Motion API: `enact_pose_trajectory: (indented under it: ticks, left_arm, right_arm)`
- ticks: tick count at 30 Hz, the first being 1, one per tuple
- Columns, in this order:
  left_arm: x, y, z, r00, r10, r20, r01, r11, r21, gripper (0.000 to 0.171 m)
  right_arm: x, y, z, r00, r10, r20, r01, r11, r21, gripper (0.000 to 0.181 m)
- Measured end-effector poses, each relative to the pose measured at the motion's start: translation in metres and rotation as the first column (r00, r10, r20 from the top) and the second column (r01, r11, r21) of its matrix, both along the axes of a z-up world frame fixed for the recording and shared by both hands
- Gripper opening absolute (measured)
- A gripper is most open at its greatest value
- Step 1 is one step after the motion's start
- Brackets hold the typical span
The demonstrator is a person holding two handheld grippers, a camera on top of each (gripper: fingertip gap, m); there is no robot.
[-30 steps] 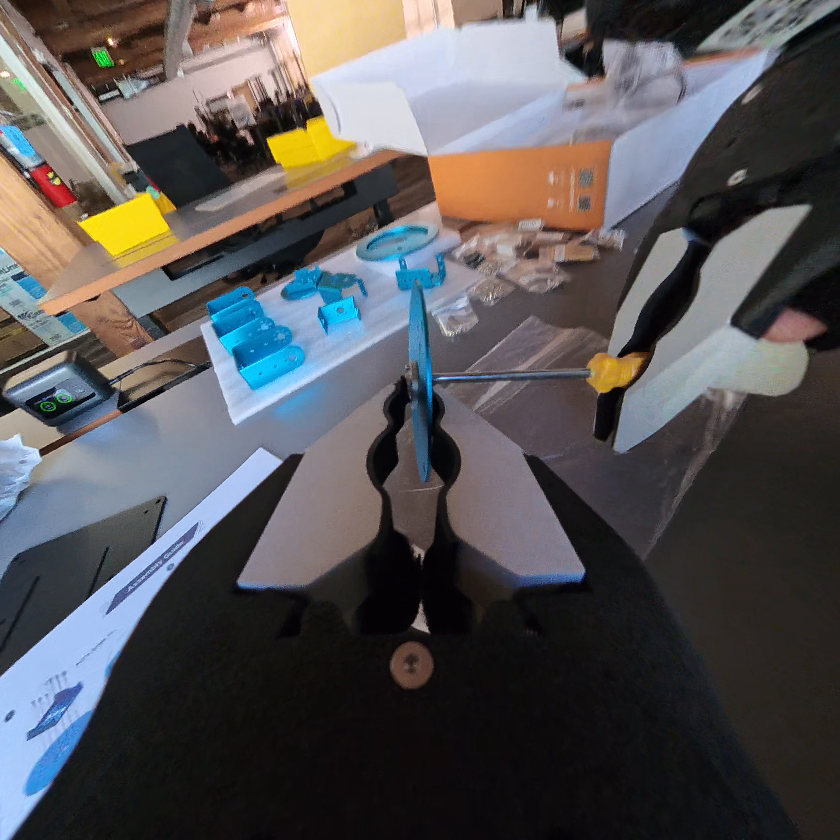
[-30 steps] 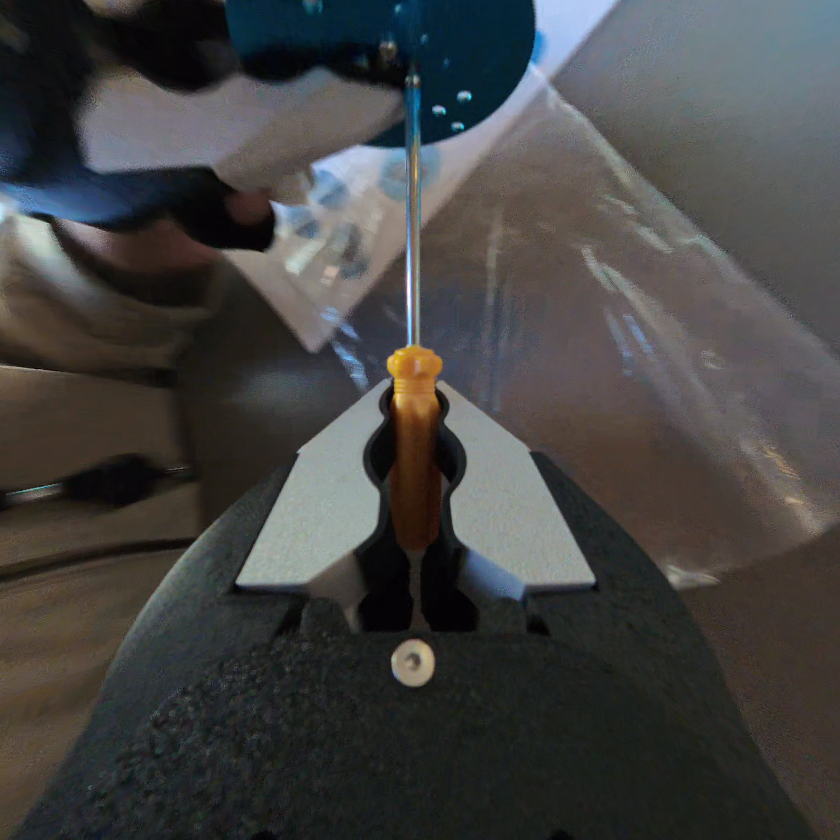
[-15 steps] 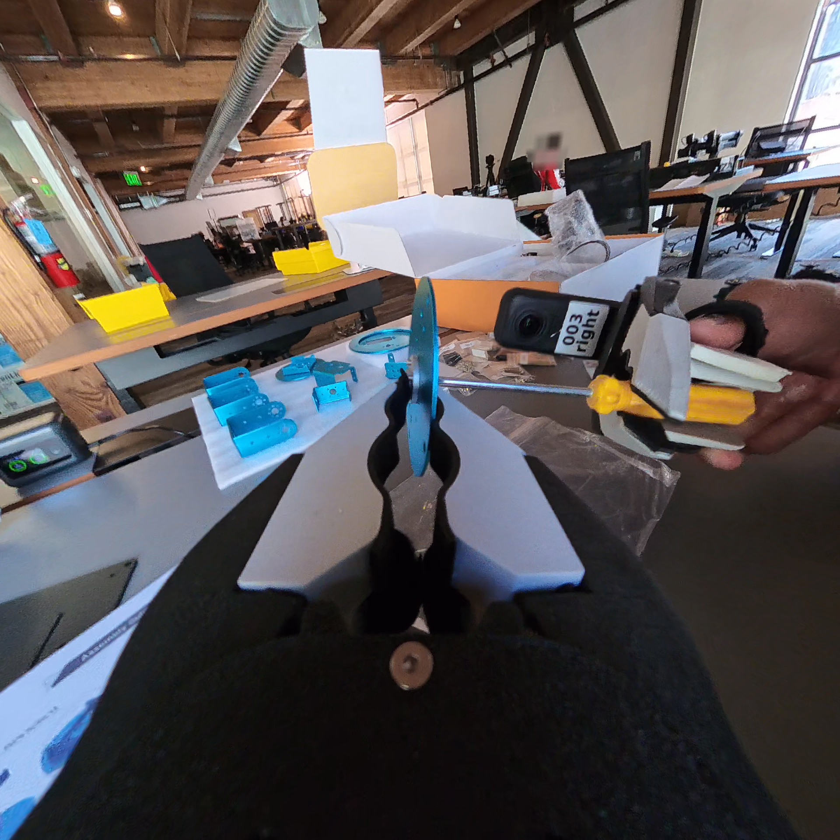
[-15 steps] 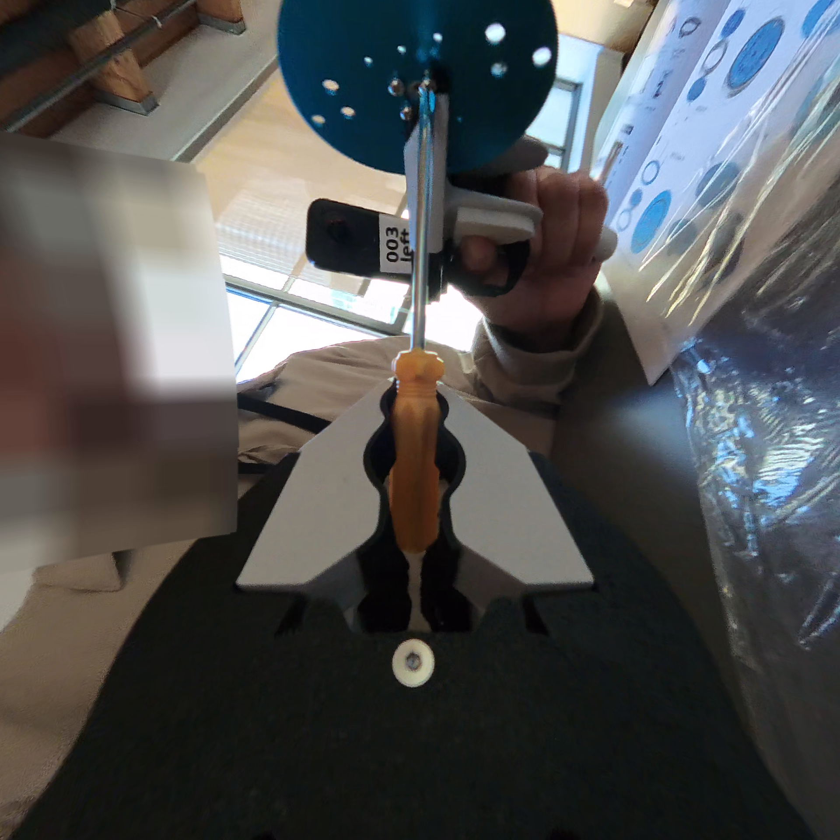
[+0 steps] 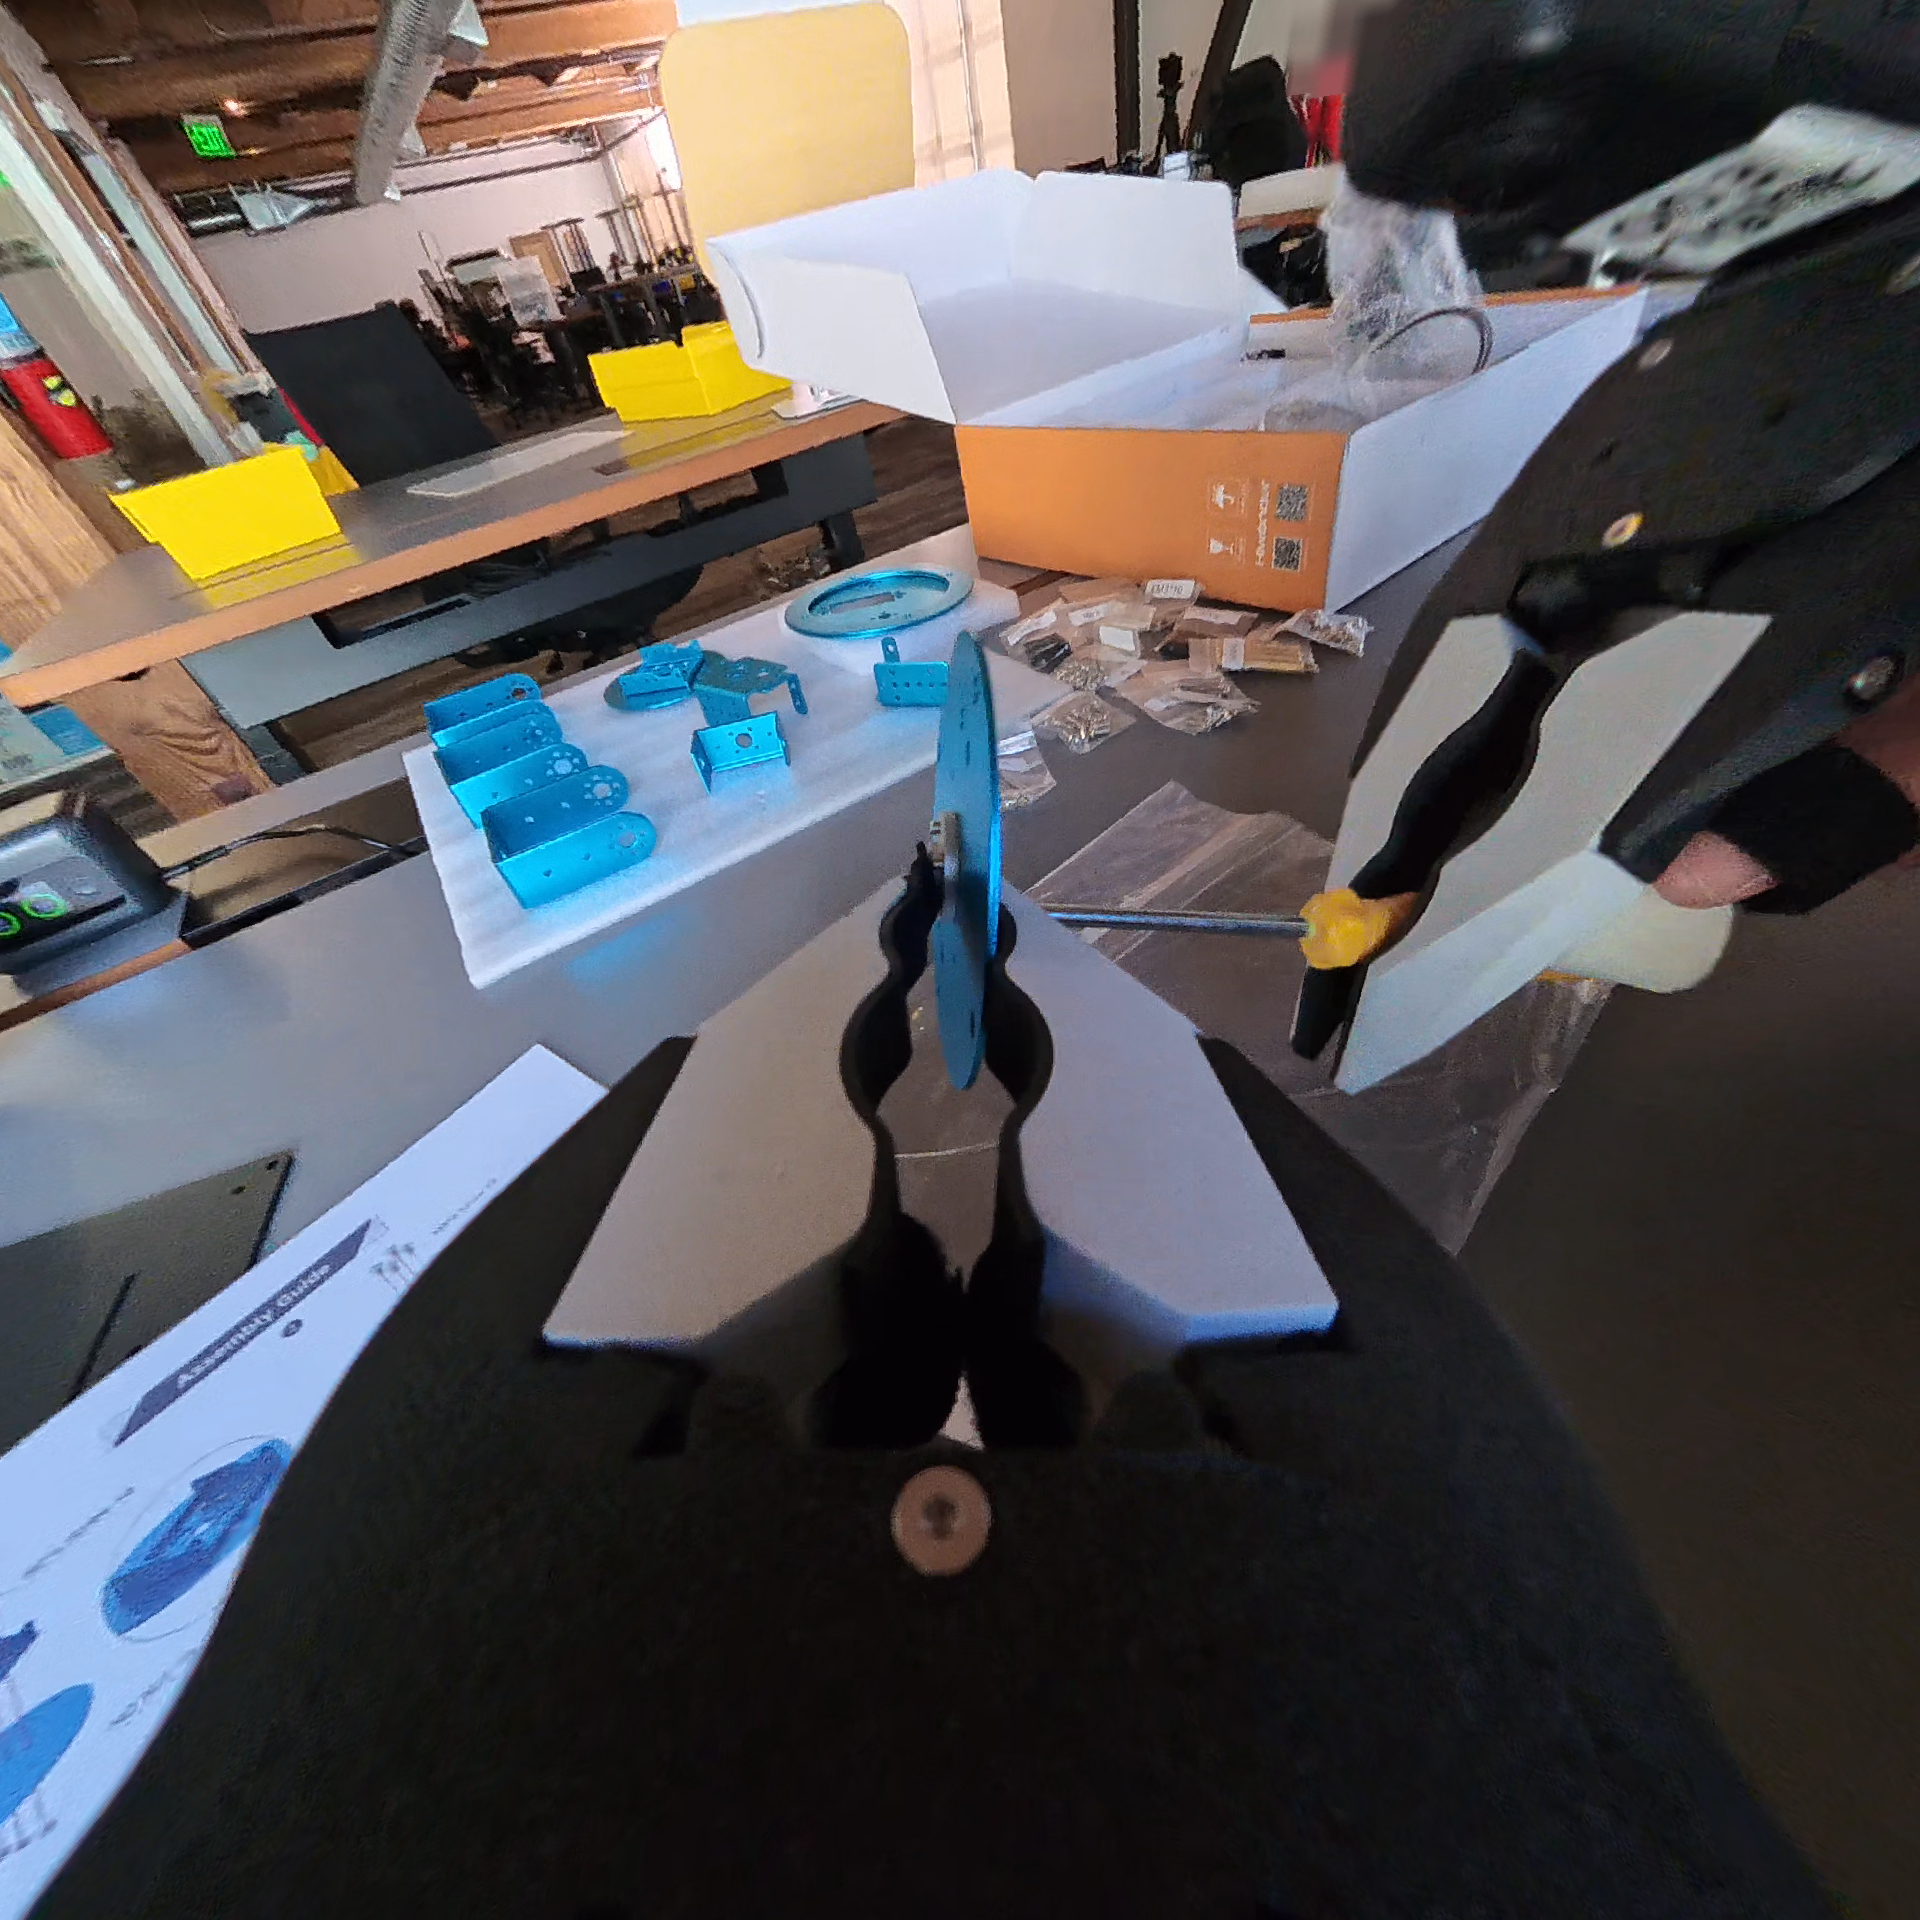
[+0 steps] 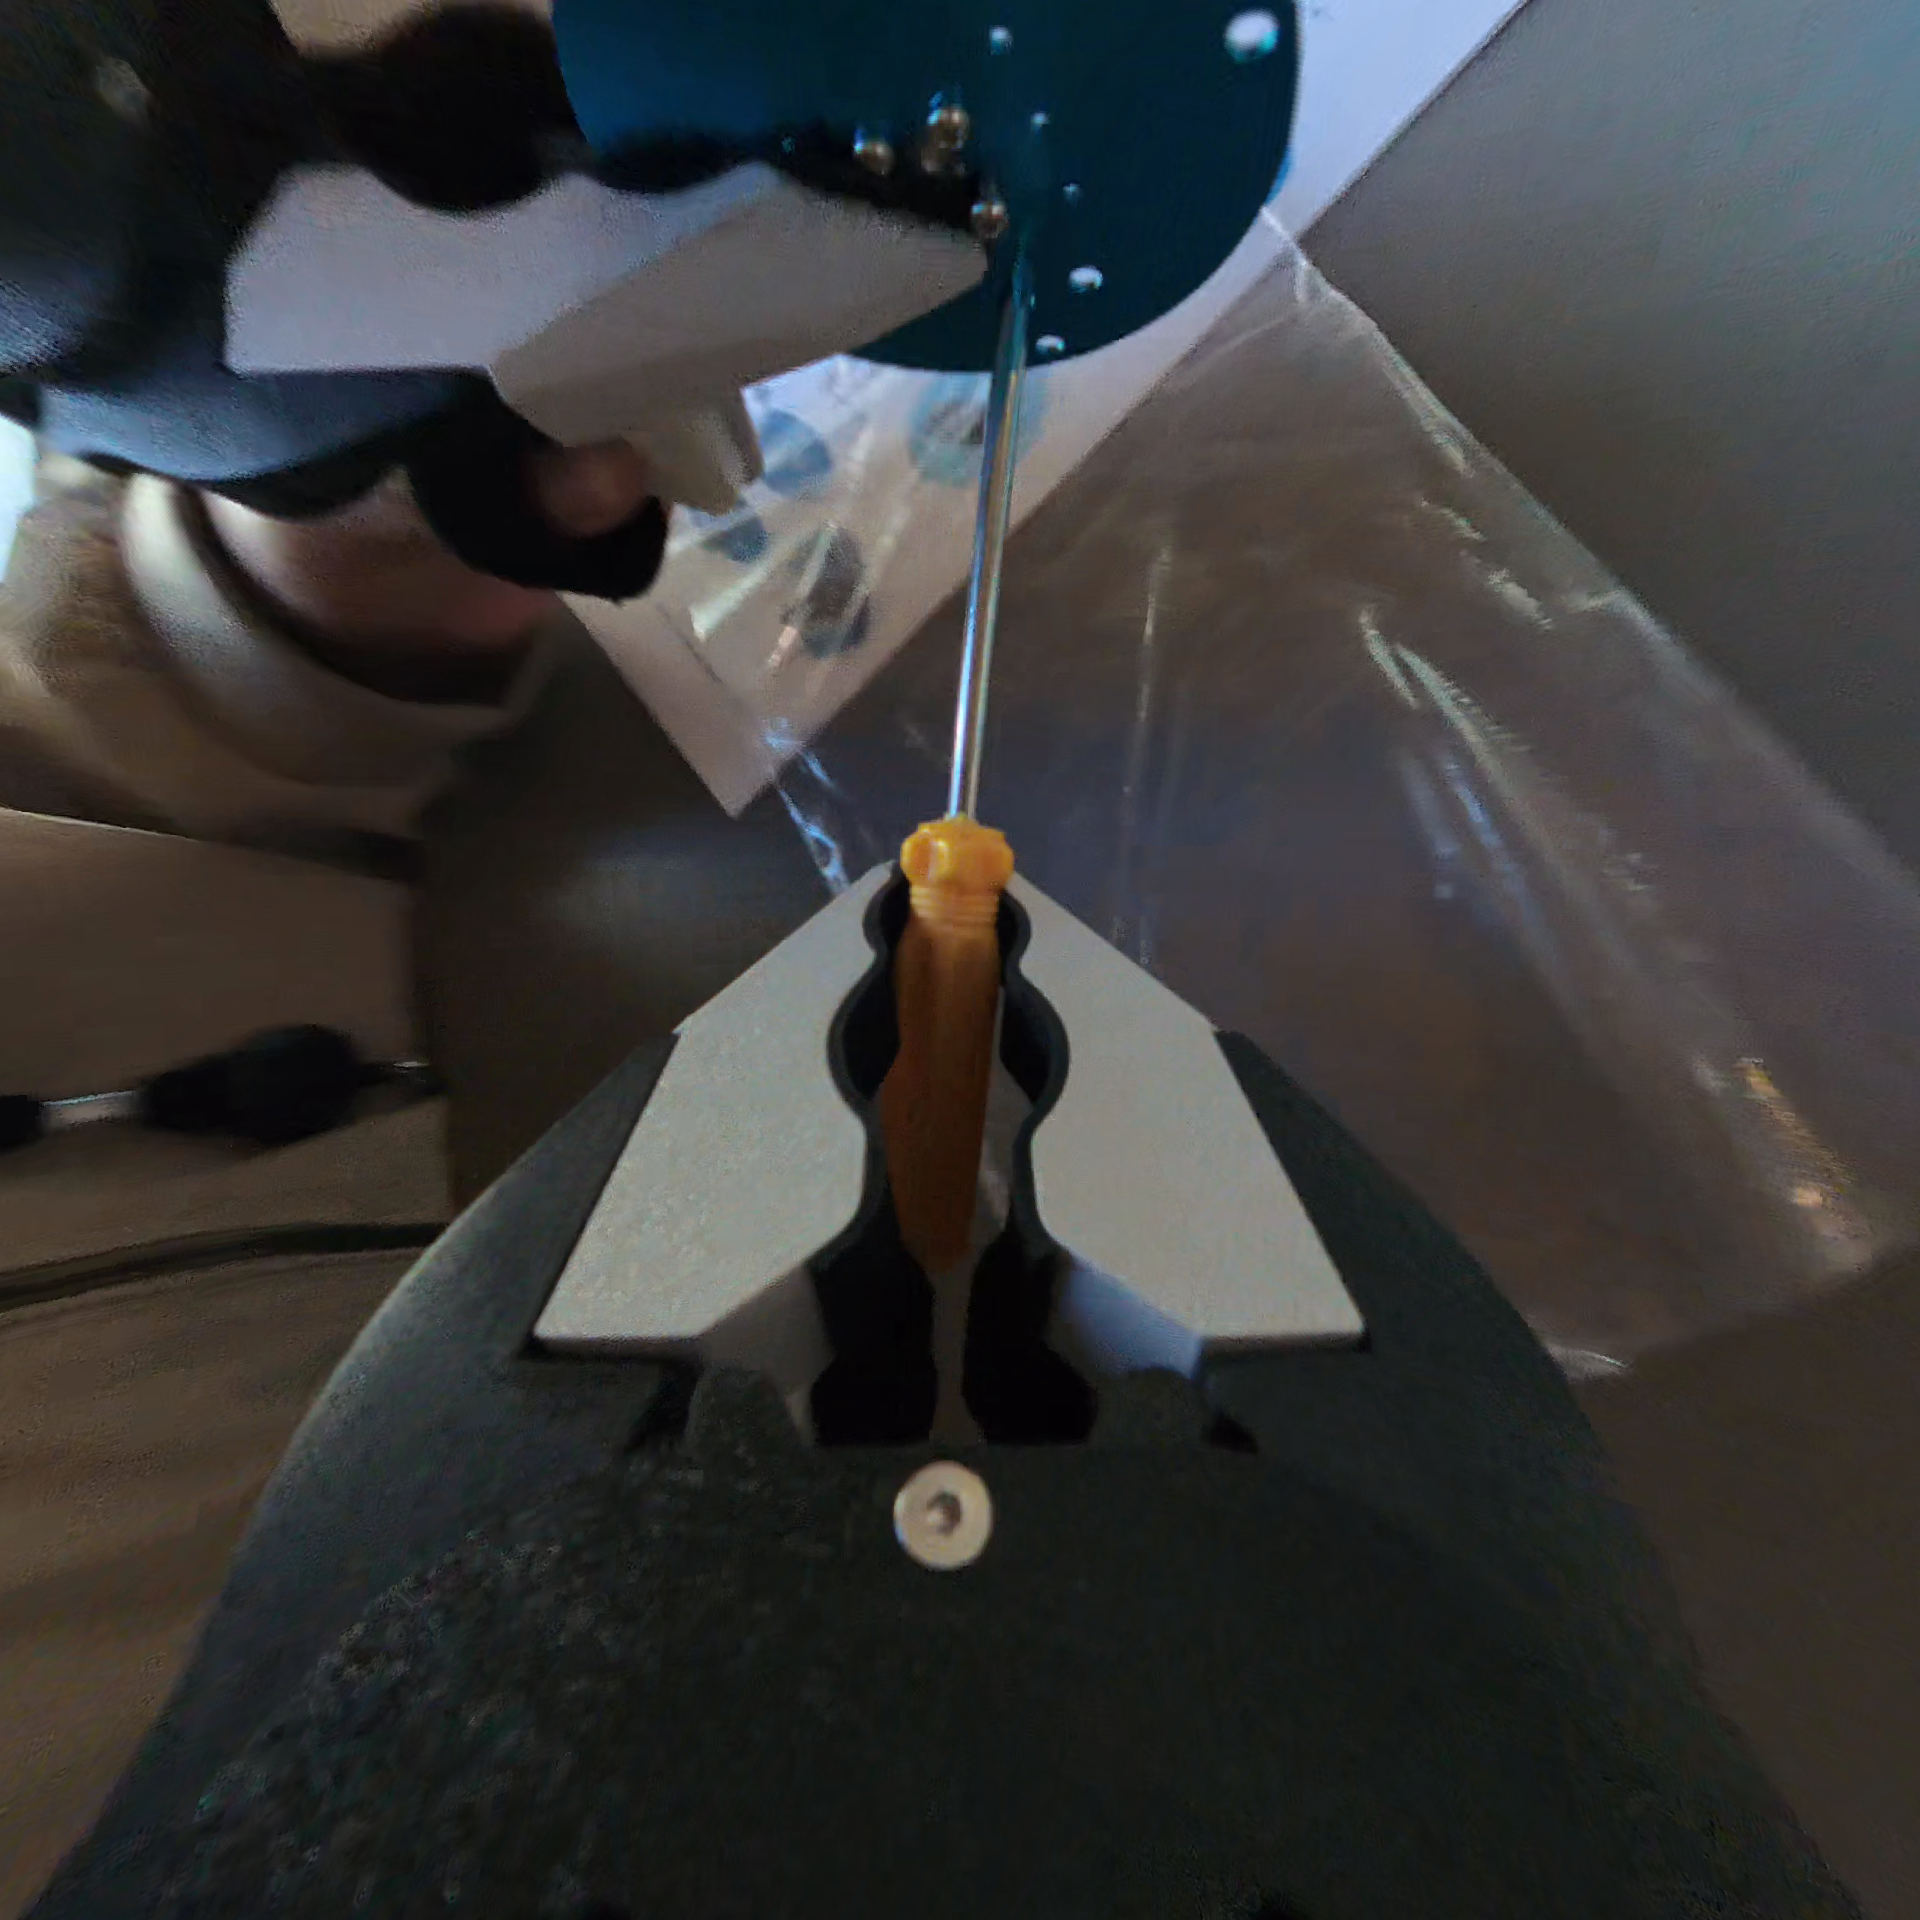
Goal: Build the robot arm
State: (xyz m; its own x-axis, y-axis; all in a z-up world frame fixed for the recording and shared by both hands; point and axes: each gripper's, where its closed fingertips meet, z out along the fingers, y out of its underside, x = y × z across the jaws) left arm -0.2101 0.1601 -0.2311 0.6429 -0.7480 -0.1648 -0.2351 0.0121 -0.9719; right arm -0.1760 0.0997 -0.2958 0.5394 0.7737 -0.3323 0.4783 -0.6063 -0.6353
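- The left gripper (image 5: 961,914) is clamped narrow on a blue disc (image 5: 964,831), which stands on edge between its fingers.
- The right gripper (image 6: 951,894) is closed on the orange handle of a screwdriver (image 6: 940,1060); the handle lies lengthwise in the slot between the fingers.
- The screwdriver's steel shaft runs straight from the handle to the disc, and its tip meets the disc's face among a cluster of small screw heads (whether it sits in a head, I cannot tell).
- In the left wrist view the right gripper (image 5: 1351,925) shows to the right of the disc, with the shaft lying level between them.
- In the right wrist view the left gripper (image 6: 966,249), blurred, shows at the disc's left, with a person's hand (image 6: 582,488) behind it.
- A clear bag (image 5: 1174,862) lies on the grey table (image 5: 312,1018) under the shaft, right of the disc.
- A white foam sheet (image 5: 665,862) lies left of and beyond the disc, bearing blue brackets (image 5: 540,769) and a blue ring (image 5: 878,600).
- Small packets of hardware (image 5: 1153,665) lie beyond the disc, and behind them stands an open orange-and-white box (image 5: 1143,509).
- A printed sheet (image 5: 208,1455) lies at the near left of the disc, beside a black plate (image 5: 125,1247).
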Motion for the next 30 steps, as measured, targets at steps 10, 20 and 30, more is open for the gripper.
enact_pose_trajectory:
  ticks: [10,20,30]
  left_arm:
    - [-0.008,0.006,-0.005,1.000,0.018,0.004,-0.018,0.999,-0.032,0.007]
    - [-0.001,0.001,-0.009,1.000,-0.008,-0.023,0.007,1.000,-0.021,0.007]
    - [0.004,-0.002,-0.008,0.998,-0.033,-0.044,0.033,0.999,-0.011,0.007]
  right_arm:
    - [0.013,0.001,0.009,0.989,-0.016,0.146,-0.005,0.991,0.137,0.012]
    - [0.016,0.005,0.002,0.983,-0.024,0.180,-0.001,0.990,0.138,0.012]
    - [0.032,0.017,-0.004,0.892,-0.090,0.443,-0.070,0.941,0.331,0.012]
